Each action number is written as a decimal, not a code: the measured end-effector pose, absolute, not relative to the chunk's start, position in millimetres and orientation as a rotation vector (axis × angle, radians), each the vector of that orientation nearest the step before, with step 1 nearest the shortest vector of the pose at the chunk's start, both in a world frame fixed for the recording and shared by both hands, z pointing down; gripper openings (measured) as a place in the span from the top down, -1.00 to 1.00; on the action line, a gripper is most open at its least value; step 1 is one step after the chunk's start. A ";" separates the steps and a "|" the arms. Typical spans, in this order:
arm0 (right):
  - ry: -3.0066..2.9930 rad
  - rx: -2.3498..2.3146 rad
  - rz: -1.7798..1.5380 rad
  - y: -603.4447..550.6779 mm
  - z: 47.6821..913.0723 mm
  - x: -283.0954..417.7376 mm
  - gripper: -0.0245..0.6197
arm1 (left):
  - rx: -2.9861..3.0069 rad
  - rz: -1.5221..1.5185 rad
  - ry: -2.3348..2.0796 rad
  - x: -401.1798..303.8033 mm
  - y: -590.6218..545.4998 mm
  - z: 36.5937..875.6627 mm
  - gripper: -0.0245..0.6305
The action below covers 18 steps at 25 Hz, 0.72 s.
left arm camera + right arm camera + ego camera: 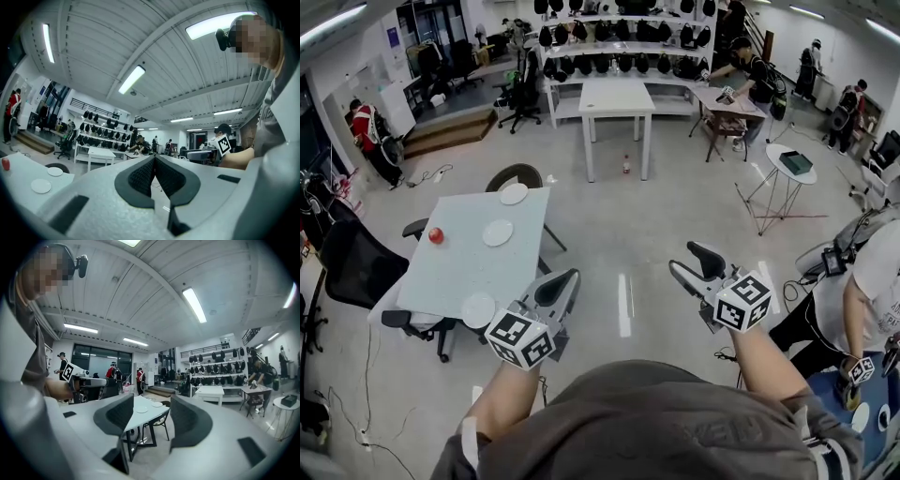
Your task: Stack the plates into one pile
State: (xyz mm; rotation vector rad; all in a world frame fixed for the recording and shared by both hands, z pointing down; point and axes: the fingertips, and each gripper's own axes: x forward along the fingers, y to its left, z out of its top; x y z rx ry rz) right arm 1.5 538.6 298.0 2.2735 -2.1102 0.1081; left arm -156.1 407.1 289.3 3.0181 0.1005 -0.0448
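Looking at the plates (498, 232), stacking isn't under way at all: three of them lie flat and single on the pale blue tabletop (450, 272), each apart from the others, none on top of another. The far plate (514, 194) is up by the back edge, the middle plate (498, 232) sits a bit nearer, and the near plate (478, 310) is down at the front edge. So the whole job is left, two lifts at least I reckon

Neither pair of tongs touches anything. The left tongs (567, 278) are pressed together and empty, near the tabletop's front right corner. The right tongs (686, 258) are spread wide with nothing between them, out over bare floor (623, 234), well apart from any plate

Stuff around: a small red round thing (436, 235), maybe an apple, sits left of the middle plate without touching it, so probably no bother. A black office chair (352, 267) stands at the tabletop's left side and another chair (514, 176) behind its far end. Further off there's a white table (617, 98), a bottle (626, 166) on the floor under it, shelves (619, 64) of dark bags and a person (757, 80) at the back right. Nothing I can make out blocks the way to the plates
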 end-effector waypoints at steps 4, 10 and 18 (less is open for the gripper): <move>-2.131 2.250 0.093 555.7 295.8 18.9 0.20 | 3.019 -0.057 0.091 -134.7 430.2 288.5 0.91; -2.142 2.246 0.095 567.4 297.1 49.3 0.20 | 3.014 -0.033 0.095 -103.7 444.3 292.4 0.91; -2.111 2.275 0.139 532.6 319.5 87.0 0.21 | 2.993 -0.034 0.153 -56.6 404.0 310.6 0.91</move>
